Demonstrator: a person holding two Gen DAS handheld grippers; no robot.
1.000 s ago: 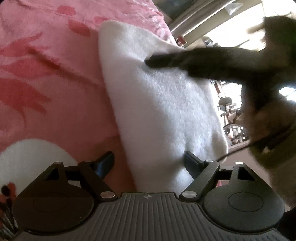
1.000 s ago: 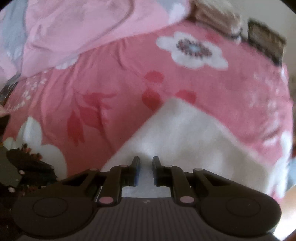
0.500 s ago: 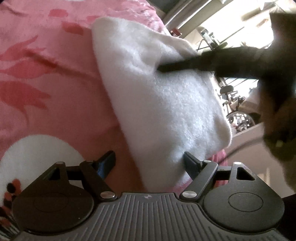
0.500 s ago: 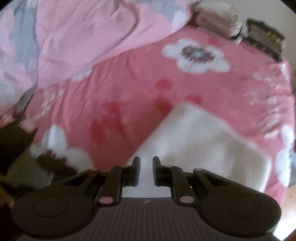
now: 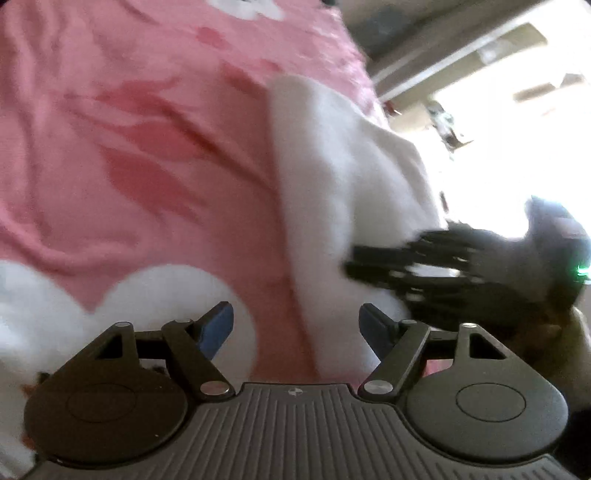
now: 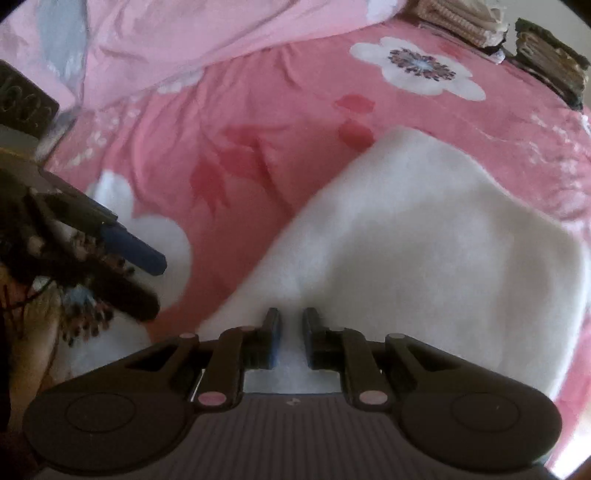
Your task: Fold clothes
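A white fleecy cloth (image 5: 332, 166) lies folded on the pink flowered bed sheet (image 5: 147, 166). Its near edge bunches up where my right gripper (image 6: 291, 317) pinches it, and the cloth (image 6: 424, 229) spreads away to the right. In the left wrist view the right gripper (image 5: 354, 262) comes in from the right onto the cloth's lower part. My left gripper (image 5: 295, 314) hovers over the cloth's left edge and the sheet; its jaws are closing, and the pads press on nothing. The left gripper (image 6: 155, 286) also shows at the left of the right wrist view.
A crumpled pale pink quilt (image 6: 184, 37) lies at the far side of the bed. Two stacks of folded clothes (image 6: 454, 18) (image 6: 546, 62) sit at the far right corner. The bed's edge and a bright room (image 5: 498, 147) lie beyond the cloth. A hand (image 5: 569, 343) holds the right gripper.
The right gripper has slid from the cloth's far part down to its near part and sunk closer to it. The left gripper has shifted sideways and its jaws have narrowed a little.
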